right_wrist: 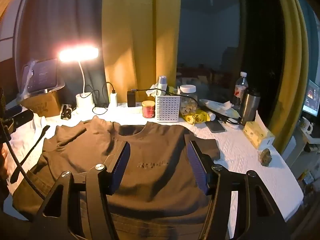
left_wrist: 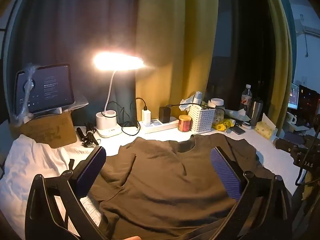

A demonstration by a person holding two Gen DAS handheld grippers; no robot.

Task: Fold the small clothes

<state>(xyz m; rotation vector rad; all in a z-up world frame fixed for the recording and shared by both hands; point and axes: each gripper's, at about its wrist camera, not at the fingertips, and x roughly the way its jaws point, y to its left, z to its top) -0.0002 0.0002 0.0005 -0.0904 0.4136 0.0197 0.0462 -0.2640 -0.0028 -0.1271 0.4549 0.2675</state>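
- Left claw (left_wrist: 158,168): jaws spread wide, nothing between the pads, hovering over the brown T-shirt (left_wrist: 160,180).
- Right claw (right_wrist: 158,166): jaws parted, gripping nothing, above the shirt's chest print.
- Brown T-shirt: spread flat, neckline away, on the white-covered surface (right_wrist: 250,160).
- White perforated basket (right_wrist: 167,108): holds crumpled tissue and a small bottle.
- Clear jar (right_wrist: 188,100): white lid, pale lumps inside.
- Red tin (right_wrist: 148,109): closed.
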